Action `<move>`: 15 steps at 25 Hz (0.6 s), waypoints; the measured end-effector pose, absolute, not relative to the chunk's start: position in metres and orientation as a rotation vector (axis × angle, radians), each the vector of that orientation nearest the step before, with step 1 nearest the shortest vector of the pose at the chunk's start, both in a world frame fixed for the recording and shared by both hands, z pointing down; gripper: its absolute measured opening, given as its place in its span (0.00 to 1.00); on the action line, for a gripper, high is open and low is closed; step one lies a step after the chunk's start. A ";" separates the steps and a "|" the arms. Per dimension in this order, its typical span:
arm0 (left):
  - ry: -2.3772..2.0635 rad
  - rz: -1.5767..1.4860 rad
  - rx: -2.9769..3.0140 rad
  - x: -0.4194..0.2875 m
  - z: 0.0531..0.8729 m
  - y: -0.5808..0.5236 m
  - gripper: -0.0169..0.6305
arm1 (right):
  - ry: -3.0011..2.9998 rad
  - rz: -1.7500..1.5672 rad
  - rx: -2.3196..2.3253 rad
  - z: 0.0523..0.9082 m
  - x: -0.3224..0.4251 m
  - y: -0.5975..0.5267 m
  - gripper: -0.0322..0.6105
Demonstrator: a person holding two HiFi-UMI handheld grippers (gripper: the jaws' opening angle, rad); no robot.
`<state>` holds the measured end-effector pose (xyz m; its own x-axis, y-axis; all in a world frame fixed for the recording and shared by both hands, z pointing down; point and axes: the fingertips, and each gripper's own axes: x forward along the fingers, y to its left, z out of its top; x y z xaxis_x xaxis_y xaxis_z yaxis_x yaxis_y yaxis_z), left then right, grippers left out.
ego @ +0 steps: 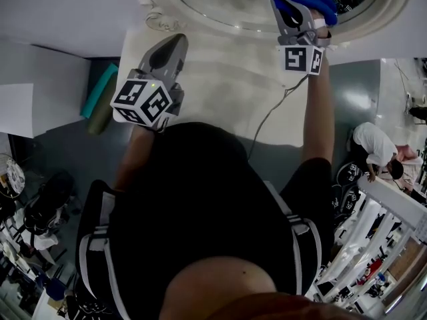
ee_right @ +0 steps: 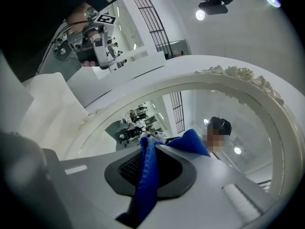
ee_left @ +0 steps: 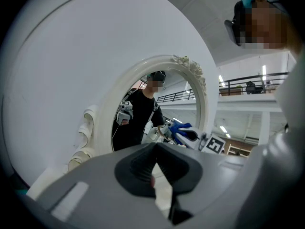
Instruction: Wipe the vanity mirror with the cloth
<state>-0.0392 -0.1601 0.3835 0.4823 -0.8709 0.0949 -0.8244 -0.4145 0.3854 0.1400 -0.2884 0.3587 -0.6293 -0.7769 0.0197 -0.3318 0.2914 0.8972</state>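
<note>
White table top [ego: 223,89], bare in the middle. Dark grey floor [ego: 353,99] on both sides of it. On the floor at L, near the table: a teal mat [ego: 99,89] w/ a dull green roll [ego: 101,119] right beside it. White wall [ego: 40,72] further L. Lower L: black bags & stuff [ego: 47,202], too dark to tell apart. At R, a person in a white top [ego: 372,142] bends low. White rails [ego: 373,235] below them.

Left gripper view: upstairs railing [ee_left: 252,86] & long ceiling lights [ee_left: 263,71]. Right gripper view: round lamp [ee_right: 200,15], black railing [ee_right: 155,23].
</note>
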 end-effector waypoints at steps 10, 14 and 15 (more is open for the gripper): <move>-1.419 -0.159 2.358 -0.038 0.385 -0.158 0.04 | -2.091 -1.243 0.916 0.416 0.142 -0.289 0.10; -1.417 -0.156 2.359 -0.037 0.386 -0.157 0.04 | -2.075 -1.219 0.879 0.441 0.144 -0.287 0.10; -1.417 -0.154 2.358 -0.037 0.386 -0.157 0.04 | -2.073 -1.212 0.870 0.446 0.144 -0.287 0.10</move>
<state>-0.0367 -0.1568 0.3864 0.4849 -0.8687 0.1015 -0.8266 -0.4172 0.3777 0.1442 -0.2871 0.4455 -0.6194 -0.7698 0.1539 -0.2436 0.3749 0.8945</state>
